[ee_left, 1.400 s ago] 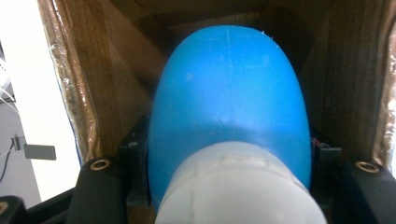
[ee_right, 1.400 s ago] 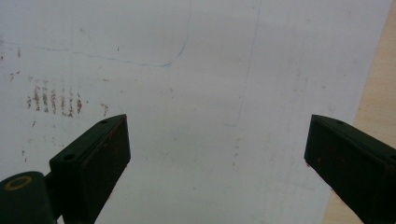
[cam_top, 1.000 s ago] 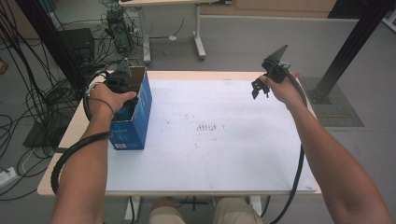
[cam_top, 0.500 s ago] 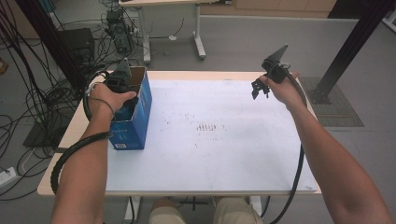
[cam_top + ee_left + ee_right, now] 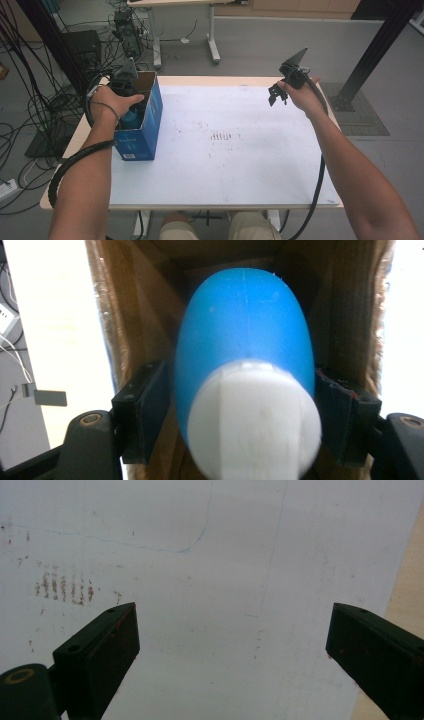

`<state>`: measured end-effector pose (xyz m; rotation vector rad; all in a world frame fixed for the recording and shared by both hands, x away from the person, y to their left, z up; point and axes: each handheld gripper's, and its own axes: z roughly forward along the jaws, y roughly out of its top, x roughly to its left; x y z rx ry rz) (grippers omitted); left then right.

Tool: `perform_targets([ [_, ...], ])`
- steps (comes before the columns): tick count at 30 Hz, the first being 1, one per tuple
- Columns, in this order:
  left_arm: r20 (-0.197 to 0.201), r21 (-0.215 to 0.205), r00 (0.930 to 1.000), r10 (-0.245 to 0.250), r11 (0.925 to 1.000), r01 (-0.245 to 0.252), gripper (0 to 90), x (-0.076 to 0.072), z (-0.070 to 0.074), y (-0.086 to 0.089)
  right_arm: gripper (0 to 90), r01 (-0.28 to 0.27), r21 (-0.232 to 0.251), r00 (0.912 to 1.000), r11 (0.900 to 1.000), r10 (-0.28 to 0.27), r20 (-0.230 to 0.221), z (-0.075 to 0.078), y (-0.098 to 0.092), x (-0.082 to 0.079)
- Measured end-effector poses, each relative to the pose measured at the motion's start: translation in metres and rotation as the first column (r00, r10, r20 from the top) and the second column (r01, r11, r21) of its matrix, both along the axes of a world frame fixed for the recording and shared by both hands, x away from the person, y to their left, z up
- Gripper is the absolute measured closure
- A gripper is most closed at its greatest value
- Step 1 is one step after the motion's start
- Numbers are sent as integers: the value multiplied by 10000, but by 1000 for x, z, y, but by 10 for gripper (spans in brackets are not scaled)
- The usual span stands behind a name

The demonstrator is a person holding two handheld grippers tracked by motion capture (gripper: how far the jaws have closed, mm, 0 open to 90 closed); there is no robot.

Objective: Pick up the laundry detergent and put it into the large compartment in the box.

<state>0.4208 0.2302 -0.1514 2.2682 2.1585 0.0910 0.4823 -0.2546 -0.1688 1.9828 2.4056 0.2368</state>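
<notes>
No legible writing on blue box (image 5: 142,140) or blue bottle (image 5: 245,335).

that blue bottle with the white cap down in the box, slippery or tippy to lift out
Probably slippery: the blue bottle looks smooth, glossy and rounded, so the left gripper could slide along it. Its jaws have just been opening, flanking the bottle. Tipping seems unlikely inside the box, whose cardboard walls stand close around it.
</notes>
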Motion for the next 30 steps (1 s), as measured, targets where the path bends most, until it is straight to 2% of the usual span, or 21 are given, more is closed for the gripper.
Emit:
perform_targets([
  [8, 111, 43, 9999, -79, 10000, 78, 247, -8, 21, 0, 68, -69, 3, 10000, 10000, 69, -1, 0, 3, 0],
  [11, 160, -139, 9998, -115, 9998, 118, 217, -12, 31, 3, 68, -108, 24, 9999, 9999, 108, -8, 0, 4, 0],
  [18, 558, -317, 9979, -321, 9989, 339, 172, -24, 60, 0, 68, -79, 168, 10000, 9998, 79, 12, 1, 1, 0],
  [24, 638, -452, 9957, -666, 9966, 696, 136, -26, 72, -21, 68, -93, 161, 9999, 9998, 93, -37, -1, 5, 2],
  [30, 612, -630, 9899, -1281, 9893, 1319, 125, -22, 77, -48, 68, -210, 175, 9997, 9996, 211, -85, -2, 10, 3],
])
